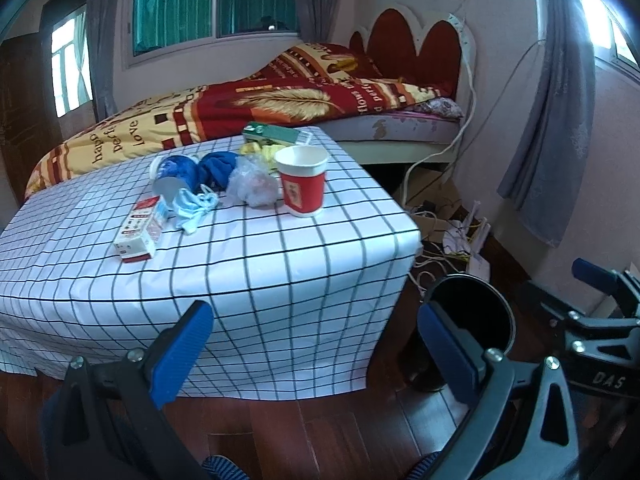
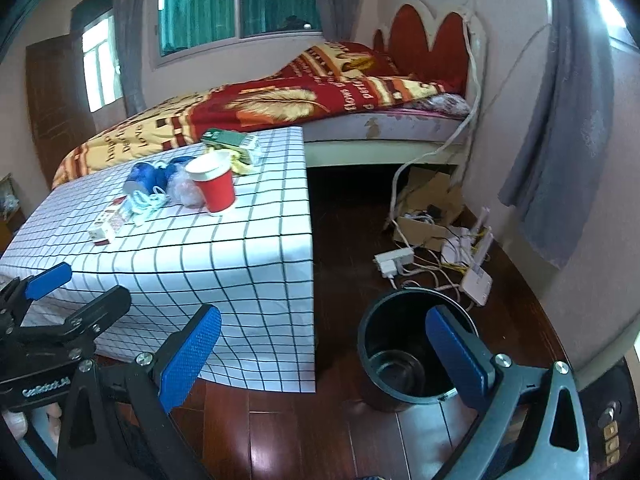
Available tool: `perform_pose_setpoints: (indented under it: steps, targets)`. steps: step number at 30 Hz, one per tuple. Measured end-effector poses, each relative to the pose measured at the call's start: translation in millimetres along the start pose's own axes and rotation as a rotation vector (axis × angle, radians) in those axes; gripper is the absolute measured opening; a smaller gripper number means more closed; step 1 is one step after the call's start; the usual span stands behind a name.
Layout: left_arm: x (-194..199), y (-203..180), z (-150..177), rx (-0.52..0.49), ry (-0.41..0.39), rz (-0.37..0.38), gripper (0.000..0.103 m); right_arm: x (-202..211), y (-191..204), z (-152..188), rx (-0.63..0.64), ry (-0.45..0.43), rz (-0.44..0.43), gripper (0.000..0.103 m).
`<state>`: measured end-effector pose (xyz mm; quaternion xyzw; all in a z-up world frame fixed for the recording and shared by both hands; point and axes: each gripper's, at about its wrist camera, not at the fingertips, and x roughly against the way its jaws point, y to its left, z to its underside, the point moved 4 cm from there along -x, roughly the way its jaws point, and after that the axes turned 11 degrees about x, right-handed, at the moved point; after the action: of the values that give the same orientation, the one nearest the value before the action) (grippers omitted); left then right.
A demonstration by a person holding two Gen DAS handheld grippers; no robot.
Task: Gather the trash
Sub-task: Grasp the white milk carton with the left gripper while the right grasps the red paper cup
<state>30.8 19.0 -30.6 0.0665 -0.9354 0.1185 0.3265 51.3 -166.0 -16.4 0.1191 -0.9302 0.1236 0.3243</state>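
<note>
Trash lies on a table with a white checked cloth point(image 1: 256, 264) point(image 2: 224, 248): a red paper cup point(image 1: 302, 182) point(image 2: 214, 186), a crumpled clear plastic bag point(image 1: 252, 184) point(image 2: 182, 188), a light blue face mask point(image 1: 192, 208) point(image 2: 146, 200), a small red and white carton point(image 1: 140, 230) point(image 2: 108, 226), a blue wrapper point(image 1: 188, 170) point(image 2: 146, 176) and a green box point(image 1: 276, 134) point(image 2: 230, 140). A black bin point(image 2: 404, 352) point(image 1: 472, 316) stands on the floor right of the table. My left gripper point(image 1: 316, 356) and right gripper point(image 2: 324, 356) are both open, empty, low and short of the table.
A bed point(image 1: 248, 108) with a red and yellow blanket runs behind the table. Cables, a power strip point(image 2: 394, 260), a cardboard box point(image 2: 428, 208) and a white router point(image 2: 476, 276) clutter the wooden floor by the right wall. A grey curtain point(image 2: 560, 152) hangs there.
</note>
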Motion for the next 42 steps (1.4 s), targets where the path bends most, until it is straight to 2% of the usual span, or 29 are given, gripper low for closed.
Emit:
perform_pose_setpoints:
  steps: [9, 12, 16, 19, 22, 25, 32, 38, 40, 42]
  targets:
    - [-21, 61, -25, 0.070, -0.022, -0.130, 0.103, -28, 32, -36, 0.081, -0.057, -0.133, 0.103]
    - [-29, 90, -33, 0.127, -0.029, -0.138, 0.103, -48, 53, -51, 0.124, -0.058, -0.175, 0.103]
    - [-45, 127, -39, 0.188, -0.021, -0.164, 0.103, -77, 77, -67, 0.161, -0.054, -0.205, 0.103]
    - [-58, 149, -45, 0.196, -0.034, -0.229, 0.102, -99, 89, -80, 0.160, -0.051, -0.227, 0.103]
    - [-71, 162, -52, 0.200, -0.038, -0.261, 0.102, -119, 99, -94, 0.159, -0.058, -0.234, 0.103]
    - [-87, 176, -60, 0.215, -0.044, -0.276, 0.102, -143, 107, -109, 0.171, -0.062, -0.232, 0.096]
    - [-124, 192, -70, 0.250, -0.015, -0.272, 0.093, -193, 121, -127, 0.195, -0.032, -0.222, 0.092]
    - [-136, 203, -73, 0.258, 0.007, -0.263, 0.083, -224, 128, -133, 0.200, -0.013, -0.226, 0.086]
    - [-139, 204, -73, 0.260, 0.016, -0.261, 0.078, -229, 130, -135, 0.198, -0.011, -0.229, 0.080]
    - [-141, 204, -72, 0.260, 0.024, -0.248, 0.068, -233, 131, -138, 0.202, -0.020, -0.223, 0.073]
